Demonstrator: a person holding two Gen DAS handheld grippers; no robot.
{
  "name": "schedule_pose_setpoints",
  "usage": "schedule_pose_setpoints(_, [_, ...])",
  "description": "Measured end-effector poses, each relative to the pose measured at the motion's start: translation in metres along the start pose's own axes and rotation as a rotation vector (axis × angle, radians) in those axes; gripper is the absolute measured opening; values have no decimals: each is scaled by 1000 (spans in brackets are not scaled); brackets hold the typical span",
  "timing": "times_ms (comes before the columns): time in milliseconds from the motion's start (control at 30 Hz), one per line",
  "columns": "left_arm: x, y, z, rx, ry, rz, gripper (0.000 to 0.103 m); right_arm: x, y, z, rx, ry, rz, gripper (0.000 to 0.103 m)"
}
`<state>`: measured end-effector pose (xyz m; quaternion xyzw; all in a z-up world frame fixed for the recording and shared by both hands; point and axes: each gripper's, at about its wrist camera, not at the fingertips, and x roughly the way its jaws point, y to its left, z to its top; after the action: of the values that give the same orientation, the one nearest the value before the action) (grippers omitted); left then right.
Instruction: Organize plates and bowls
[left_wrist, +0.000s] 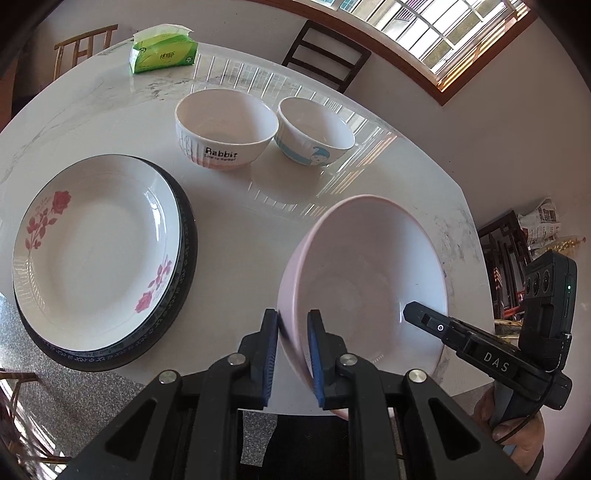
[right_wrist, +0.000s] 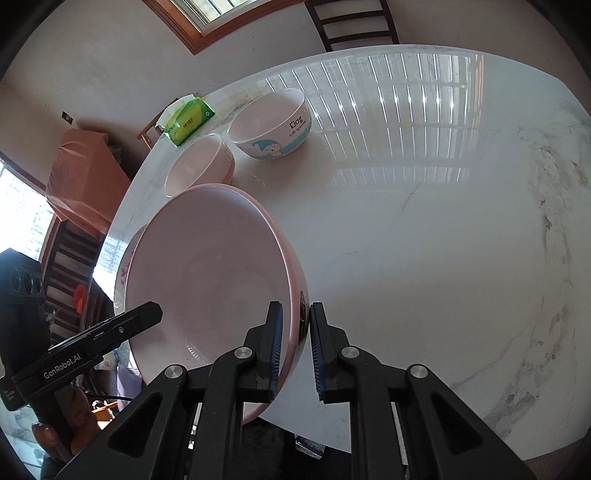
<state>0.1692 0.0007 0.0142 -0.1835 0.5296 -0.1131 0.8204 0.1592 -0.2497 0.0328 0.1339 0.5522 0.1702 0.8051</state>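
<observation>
**Ana:** Bowls are what we are dealing with now. The big pink bowl (left_wrist: 364, 280) is hanging tilted over the near edge of the bench (left_wrist: 236, 221), with a claw pinching its rim on each side.

**Ben:** So both claws are closed on it?

**Ana:** Yes. The left claw (left_wrist: 293, 354) is gripping one side of the rim, wall between the blue pads, and the right claw (right_wrist: 296, 350) is doing the same on the opposite side. Jaws are standing narrow, just the wall's thickness apart.

**Ben:** How is it going to handle?

**Ana:** I am judging it stiff, glazed and breakable, so slippery under the pads and probably heavy for a rim pinch. Two opposite grips are making sense; one alone would let it swing.

**Ben:** Where is it likely going?

**Ana:** I am guessing toward the two small bowls at the far side: the Rabbit bowl (left_wrist: 226, 129) and the blue cartoon bowl (left_wrist: 314, 131), sitting just beside each other. The rose plate (left_wrist: 98, 243) is already lying on a dark-rimmed plate (left_wrist: 186, 236) to the left.

**Ben:** Anything in the way?

**Ana:** Only a green tissue pack (left_wrist: 162, 50), well apart at the far edge.
</observation>
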Motion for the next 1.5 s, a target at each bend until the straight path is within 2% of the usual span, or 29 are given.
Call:
schedule_pose_setpoints(400, [2, 21, -3, -31, 26, 8, 16, 24, 10, -10, 20, 74, 0, 15])
schedule_pose_setpoints(633, [4, 20, -6, 3, 25, 24, 17, 25, 12, -11, 19, 77, 1, 17])
schedule_pose_setpoints(667, [4, 18, -7, 17, 21, 32, 20, 26, 12, -11, 17, 75, 6, 18])
schedule_pose_setpoints(767, [3, 13, -10, 84, -18, 77, 23, 23, 14, -11, 16, 56, 28, 23])
schedule_pose_setpoints(900, [-2, 5, -16, 173, -97, 160, 27, 10, 19, -11, -14, -10, 23, 23])
schedule_pose_setpoints(1100, [-11, -4, -21, 268, -180, 238, 32, -16, 24, -5, -31, -97, 56, 24])
schedule_pose_setpoints(1167, [-13, -6, -22, 289, -192, 252, 34, -21, 26, 0, -27, -102, 95, 24])
schedule_pose_setpoints(1333, [-19, -8, -23, 326, -230, 283, 36, -31, 41, 10, -42, -126, 126, 24])
schedule_pose_setpoints(1500, [-25, -9, -21, 355, -264, 304, 37, -26, 57, 19, -25, -99, 188, 24])
